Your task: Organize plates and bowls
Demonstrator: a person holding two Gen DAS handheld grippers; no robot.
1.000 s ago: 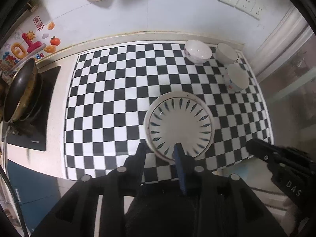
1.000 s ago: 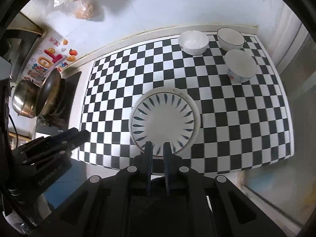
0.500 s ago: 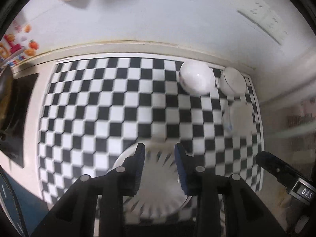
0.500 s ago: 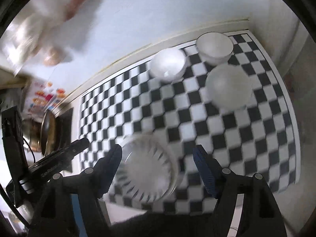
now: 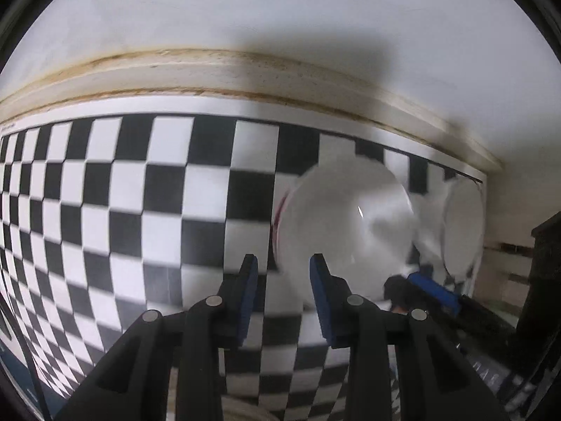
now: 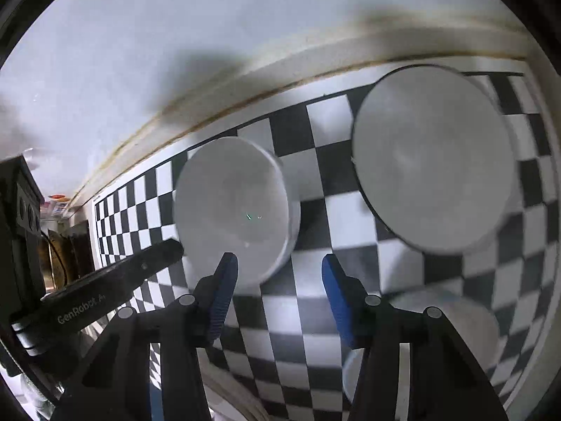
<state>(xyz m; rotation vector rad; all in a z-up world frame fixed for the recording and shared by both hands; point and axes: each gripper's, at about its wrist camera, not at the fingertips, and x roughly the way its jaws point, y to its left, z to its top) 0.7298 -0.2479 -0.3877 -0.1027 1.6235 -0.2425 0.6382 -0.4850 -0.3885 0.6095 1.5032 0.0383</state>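
Both views were blurred with motion. The left tool pointed steeply down at the checkered tabletop, its blue pads a narrow gap apart with nothing gripped between them. Just beyond its tips sat a white bowl, mouth up, with a faint red mark on its left outer wall; the near rim of the bowl lay level with the tips, more over the right pad than the left. A second white bowl stood to the right of the first, close to the far right corner of the checkered sheet. The back edge of the tabletop met a stained, pale raised ledge under the wall, with a strip of checks left free behind the bowls.

The right tool had just been closing its jaws from a wider spread, and they stood half apart over bare checks, gripping nothing. The nearer bowl sat just above its left pad, the farther bowl up to the right, and a third pale bowl, very blurred, lay low on the right behind that tool's body. An open lane of checks ran between the two upper bowls. The left tool's black arm reached in from the left edge.
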